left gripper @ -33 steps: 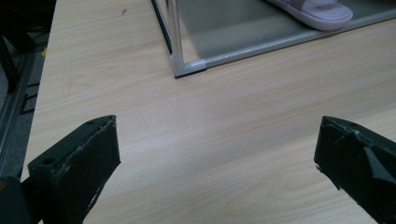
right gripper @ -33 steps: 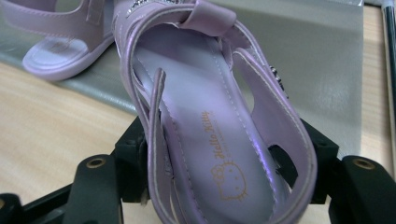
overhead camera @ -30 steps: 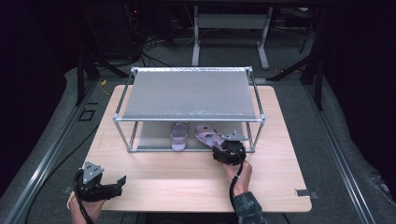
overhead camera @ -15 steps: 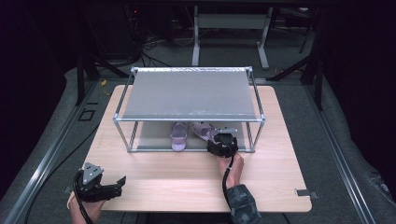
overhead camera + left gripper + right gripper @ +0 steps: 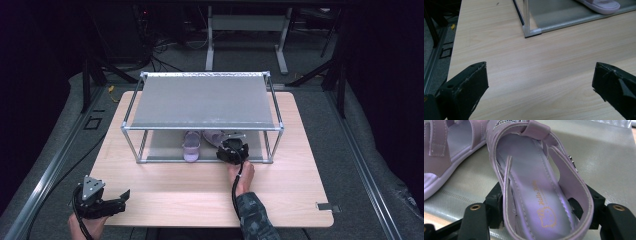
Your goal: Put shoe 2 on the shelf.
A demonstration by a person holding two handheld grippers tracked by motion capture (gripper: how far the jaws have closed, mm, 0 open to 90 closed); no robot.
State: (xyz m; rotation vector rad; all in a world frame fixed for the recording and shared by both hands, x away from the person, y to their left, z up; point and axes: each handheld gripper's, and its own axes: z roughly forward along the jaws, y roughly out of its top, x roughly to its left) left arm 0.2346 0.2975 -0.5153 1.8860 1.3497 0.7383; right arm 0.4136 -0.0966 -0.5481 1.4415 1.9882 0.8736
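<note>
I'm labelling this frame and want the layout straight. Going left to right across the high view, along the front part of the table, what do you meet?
Left gripper, open over bare table → first lilac sandal on the rack's lower shelf → right gripper, shut on the second sandal → rack's front right post.

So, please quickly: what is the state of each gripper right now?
Left gripper: open, jaws wide apart over the wooden table, holding nothing.
Right gripper: closed on the heel of a lilac strapped sandal, at the metal-framed rack's lower shelf.
</note>
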